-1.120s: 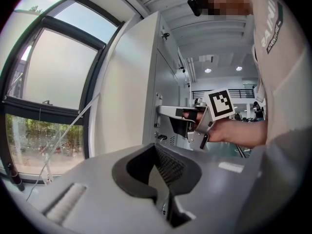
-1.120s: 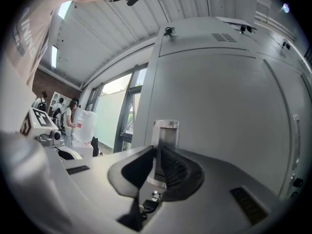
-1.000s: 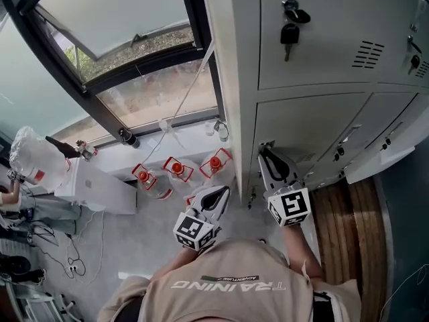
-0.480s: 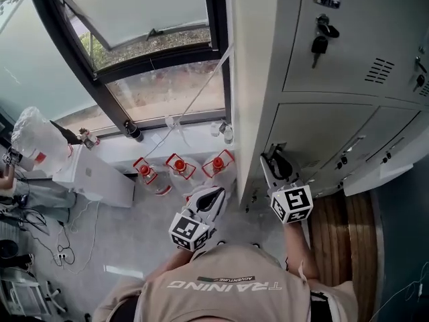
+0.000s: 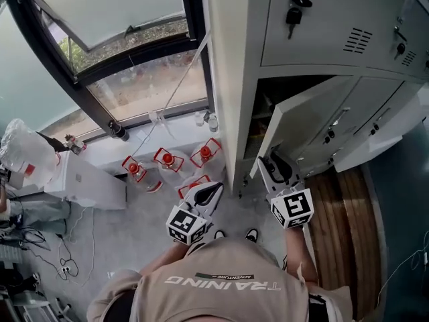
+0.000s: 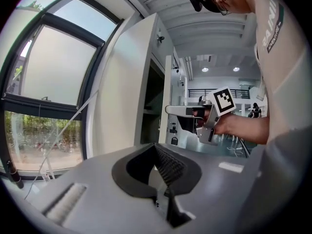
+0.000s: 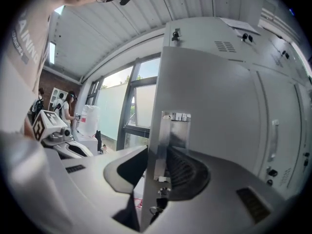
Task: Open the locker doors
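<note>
at the far left of the head view a clear plastic bag [image 5: 23, 154] is cut by the frame edge. beside it runs a dark-framed window [image 5: 100, 79], with red-capped water jugs [image 5: 165, 159] on the floor below the sill. the left gripper [image 5: 213, 194] hangs over the floor near the jugs, pointing toward the locker. its own view shows the ribbed pads pressed together with nothing between them. the grey locker [image 5: 234, 79] stands upright just right of the window. its lower locker door [image 5: 301, 119] stands open, showing a dark compartment. the door's long axis is upright, and its free edge points out toward the person. the right gripper [image 5: 270, 166] is clamped on that free edge. only the right gripper view shows the thin door edge running upright between the two pads, and a metal latch plate [image 7: 173, 130] on the door's inner face. the left gripper view shows the door edge-on. the upper door [image 5: 322, 39] is closed, with a key [image 5: 293, 15] hanging in its lock. further lower doors [image 5: 375, 133] to the right are partly cut off, and whether they are ajar is hard to tell.
</note>
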### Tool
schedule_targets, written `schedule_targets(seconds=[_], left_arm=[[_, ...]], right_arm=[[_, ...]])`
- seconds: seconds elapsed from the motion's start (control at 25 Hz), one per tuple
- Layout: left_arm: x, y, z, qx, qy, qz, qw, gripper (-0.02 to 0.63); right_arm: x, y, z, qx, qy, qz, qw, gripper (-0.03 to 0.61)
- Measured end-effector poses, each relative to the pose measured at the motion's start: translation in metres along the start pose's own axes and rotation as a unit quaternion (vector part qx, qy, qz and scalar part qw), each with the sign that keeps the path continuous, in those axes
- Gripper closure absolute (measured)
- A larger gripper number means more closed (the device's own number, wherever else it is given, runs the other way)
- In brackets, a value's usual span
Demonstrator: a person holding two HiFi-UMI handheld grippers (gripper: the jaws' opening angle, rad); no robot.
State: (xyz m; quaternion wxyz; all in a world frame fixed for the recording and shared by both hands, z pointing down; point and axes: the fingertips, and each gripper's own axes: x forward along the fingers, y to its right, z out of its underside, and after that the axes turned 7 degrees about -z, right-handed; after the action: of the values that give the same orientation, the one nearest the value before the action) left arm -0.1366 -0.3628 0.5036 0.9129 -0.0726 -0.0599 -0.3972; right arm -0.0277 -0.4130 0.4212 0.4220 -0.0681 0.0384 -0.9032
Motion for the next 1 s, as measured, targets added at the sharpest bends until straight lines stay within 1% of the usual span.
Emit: schedule_targets(seconds=[0.16, 0.32, 0.44, 0.6, 0.72, 0.76, 0.84, 0.92, 1.0], left_arm=[[0.016, 0.029, -0.003, 0.015, 0.004, 0.05, 0.9986, 0.607], [0.035, 0.071, -0.006, 0.031, 0.005, 0.11, 0.9934, 0.607], [0.053, 0.1, -0.016, 0.043, 0.012, 0.128, 0.9907, 0.607], [0.069, 0.14, -0.014, 0.044, 0.009, 0.12, 0.9918, 0.607], [0.091, 0.17, -0.006, 0.032, -0.001, 0.101, 0.9944, 0.607], [0.096, 0.18, -0.002, 0.027, -0.005, 0.093, 0.9953, 0.607], [0.105, 0.199, 0.003, 0.022, -0.013, 0.072, 0.9971, 0.607], [0.112, 0.213, 0.006, 0.017, -0.016, 0.045, 0.9987, 0.607], [0.117, 0.225, 0.005, 0.01, -0.015, 0.019, 0.9997, 0.607]], right_arm=[[-0.043, -0.003, 0.004, 0.006, -0.005, 0.03, 1.0, 0.482], [-0.102, 0.0, 0.013, 0.025, -0.003, 0.082, 0.996, 0.471], [-0.141, 0.015, 0.015, 0.026, 0.0, 0.104, 0.994, 0.47], [-0.188, 0.034, 0.02, 0.02, 0.005, 0.102, 0.995, 0.47], [-0.217, 0.058, 0.031, 0.044, 0.023, 0.078, 0.996, 0.471], [-0.226, 0.064, 0.033, 0.05, 0.025, 0.065, 0.996, 0.471], [-0.241, 0.077, 0.035, 0.047, 0.028, 0.041, 0.998, 0.471], [-0.253, 0.091, 0.035, 0.043, 0.036, 0.021, 0.998, 0.471], [-0.264, 0.105, 0.038, 0.05, 0.044, 0.006, 0.998, 0.471]])
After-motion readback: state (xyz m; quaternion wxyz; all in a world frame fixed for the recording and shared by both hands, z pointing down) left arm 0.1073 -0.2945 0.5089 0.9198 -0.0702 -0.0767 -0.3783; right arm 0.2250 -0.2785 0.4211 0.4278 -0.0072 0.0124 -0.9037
